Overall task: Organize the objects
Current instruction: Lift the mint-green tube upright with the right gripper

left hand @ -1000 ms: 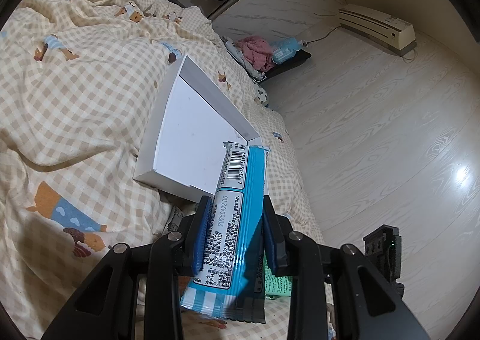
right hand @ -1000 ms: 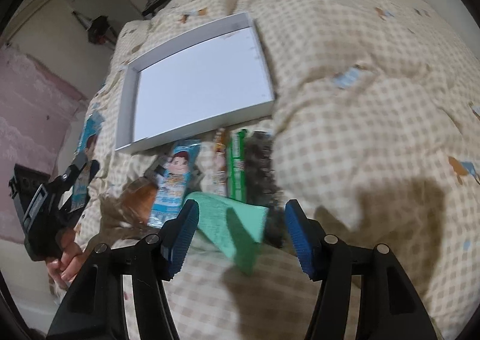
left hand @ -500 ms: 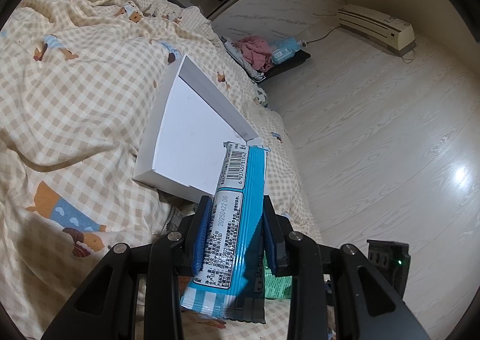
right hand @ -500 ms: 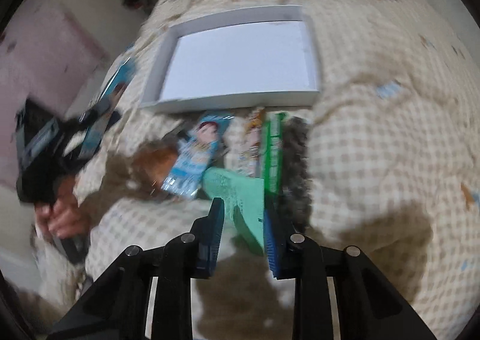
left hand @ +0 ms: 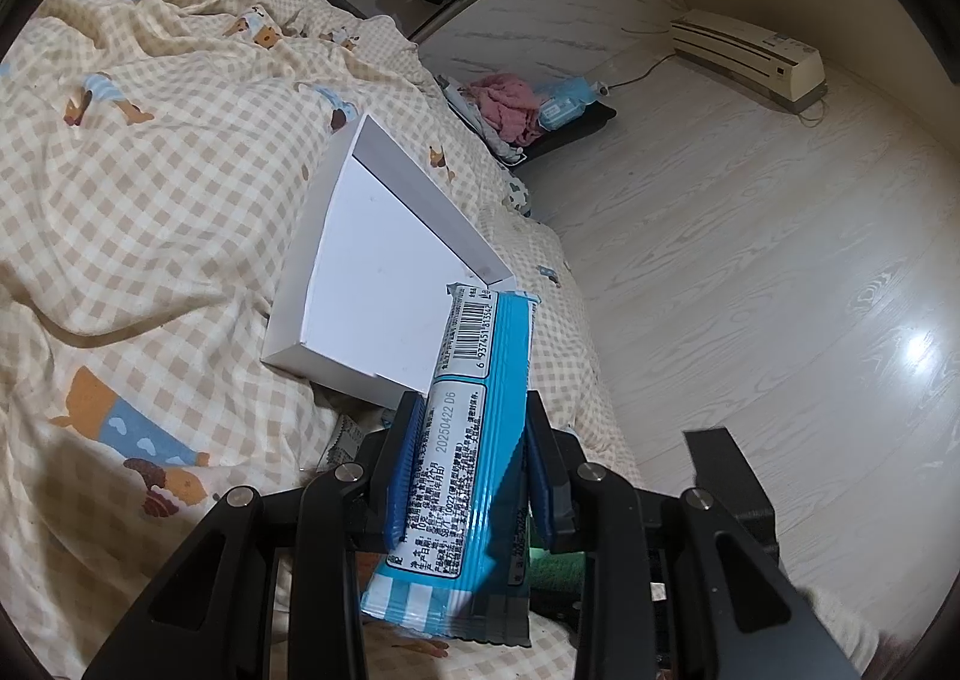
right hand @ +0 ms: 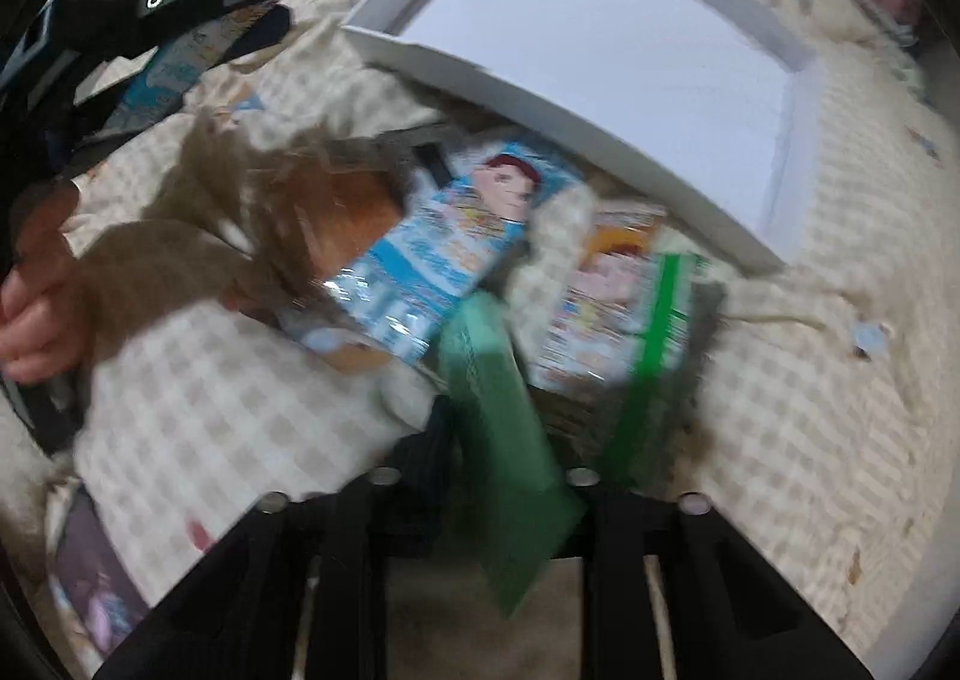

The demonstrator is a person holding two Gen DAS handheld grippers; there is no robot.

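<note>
My left gripper (left hand: pixel 468 428) is shut on a blue snack packet (left hand: pixel 468 440) with a barcode, held upright just in front of the near corner of a shallow white box (left hand: pixel 384 272) on the bed. My right gripper (right hand: pixel 498 440) is shut on a light green packet (right hand: pixel 504 440) and holds it above the bedding; this view is blurred. Several snack packets lie by the white box (right hand: pixel 600 32): a blue one with a cartoon face (right hand: pixel 444 248), an orange one (right hand: pixel 606 284) and a dark green one (right hand: pixel 654 356). The left gripper (right hand: pixel 180 2) shows at upper left.
The bed has a checked beige duvet (left hand: pixel 150 200) with folds. The bed edge drops to a wood floor (left hand: pixel 780 260) on the right. A pile of clothes (left hand: pixel 510 98) and a white heater (left hand: pixel 744 50) stand far off. A brown fuzzy thing (right hand: pixel 240 224) lies near the packets.
My right gripper has shut on the light green packet, lifted it and swung to the left. My left gripper has held still with the blue packet.
</note>
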